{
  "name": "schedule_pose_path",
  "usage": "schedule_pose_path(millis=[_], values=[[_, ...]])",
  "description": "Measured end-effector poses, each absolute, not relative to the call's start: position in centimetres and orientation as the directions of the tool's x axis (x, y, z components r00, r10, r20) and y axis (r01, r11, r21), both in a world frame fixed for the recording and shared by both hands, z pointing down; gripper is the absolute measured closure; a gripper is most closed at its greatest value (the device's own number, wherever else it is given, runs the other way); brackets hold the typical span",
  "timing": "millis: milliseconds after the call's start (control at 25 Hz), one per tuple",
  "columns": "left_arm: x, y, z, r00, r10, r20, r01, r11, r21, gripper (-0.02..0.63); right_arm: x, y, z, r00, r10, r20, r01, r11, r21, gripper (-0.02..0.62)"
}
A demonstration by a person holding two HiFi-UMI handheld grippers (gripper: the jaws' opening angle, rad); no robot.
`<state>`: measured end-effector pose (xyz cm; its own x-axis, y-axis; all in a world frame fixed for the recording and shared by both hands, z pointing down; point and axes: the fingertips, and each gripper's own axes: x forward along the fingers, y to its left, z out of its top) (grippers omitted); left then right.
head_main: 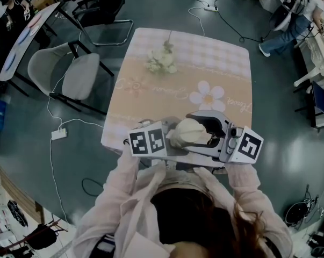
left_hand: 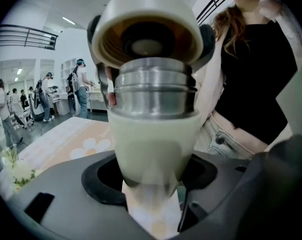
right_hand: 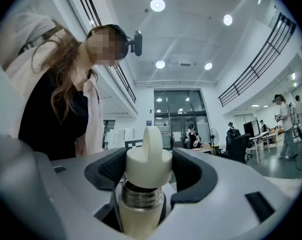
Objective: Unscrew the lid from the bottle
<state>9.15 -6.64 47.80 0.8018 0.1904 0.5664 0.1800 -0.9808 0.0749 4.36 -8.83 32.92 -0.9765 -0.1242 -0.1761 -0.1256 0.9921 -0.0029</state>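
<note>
Roughly crosswise bottle (head_main: 191, 133), lid (right_hand: 148, 161) rightward.

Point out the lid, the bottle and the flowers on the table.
lid (right_hand: 148, 166): right gripper view, on its cream side wall.
bottle (left_hand: 153, 144): left gripper view, on its cream body.
flowers (head_main: 160, 61): head view, on the white blooms.

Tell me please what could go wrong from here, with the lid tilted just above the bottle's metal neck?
1. The lid sits tilted just over the metal neck; pulled sideways, it may jam there.
2. The right gripper holds the smooth lid only by its sides; it could slip out.
3. The left gripper holds the bottle in the air near the edge of the table; a slip might drop it.
</note>
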Motion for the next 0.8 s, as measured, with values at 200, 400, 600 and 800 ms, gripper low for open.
schedule_pose_path(millis=[200, 400, 600, 800], values=[[9.3, -6.7, 48.1, 0.810, 0.172, 0.561, 0.149, -0.985, 0.088, 0.290, 5.4, -10.1, 31.4, -0.958, -0.191, -0.215, -0.196, 0.981, 0.004, 0.296], [9.2, -8.5, 48.0, 0.824, 0.078, 0.562, 0.043, -0.996, 0.074, 0.290, 6.5, -11.5, 31.0, -0.942, -0.256, -0.215, -0.264, 0.965, 0.007, 0.295], [8.8, -10.9, 47.4, 0.844, -0.048, 0.535, -0.096, -0.993, 0.062, 0.290, 7.9, -12.8, 32.0, -0.923, -0.348, -0.167, -0.356, 0.934, 0.020, 0.295], [8.4, -12.2, 46.8, 0.850, -0.126, 0.512, -0.173, -0.984, 0.044, 0.290, 9.0, -13.7, 32.2, -0.893, -0.422, -0.155, -0.430, 0.903, 0.018, 0.294]])
